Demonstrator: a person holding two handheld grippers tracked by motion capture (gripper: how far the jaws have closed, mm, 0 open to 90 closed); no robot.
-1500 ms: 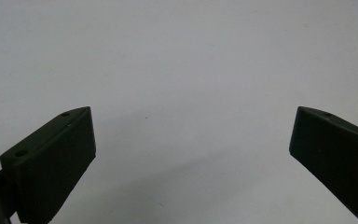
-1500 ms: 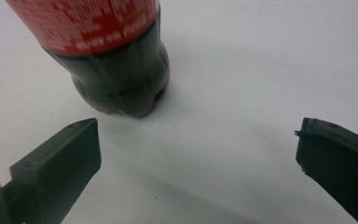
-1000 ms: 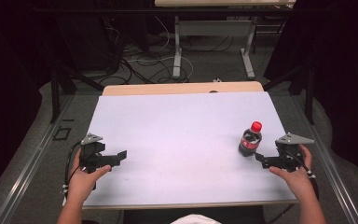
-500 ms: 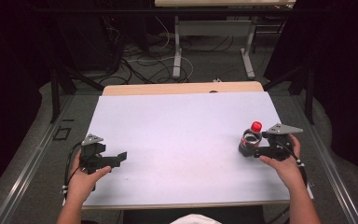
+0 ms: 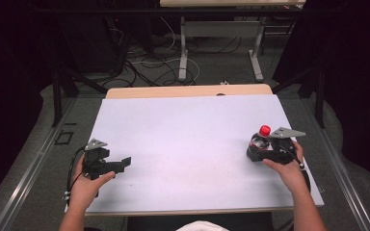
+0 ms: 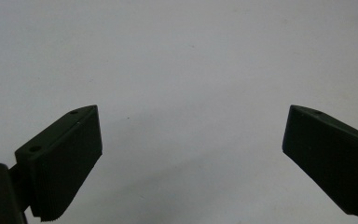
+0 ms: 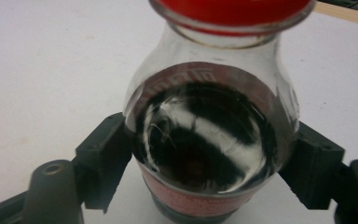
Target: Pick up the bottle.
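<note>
Bottle [image 7: 205,140] stood near the table's [image 5: 183,130] right edge, clamped by right gripper [image 5: 262,153]; lift pending. Left gripper [image 6: 191,163] gaped, empty.

Hardly any writing can be read here. The bottle [image 7: 209,140] wears a red label band around its body, and in the right gripper view a few pale characters show at the top of that band, just under the shoulder — curved by the glass and blurred, so they cannot be made out as letters or a brand. The lower stretch of the same label, below the dark liquid, carries faint marks that are likewise too soft to read. In the high view the bottle [image 5: 256,143] is too small for any print to show. Its red cap [image 7: 233,11] bears no legible mark — no numbers or signs can be read elsewhere.
</note>
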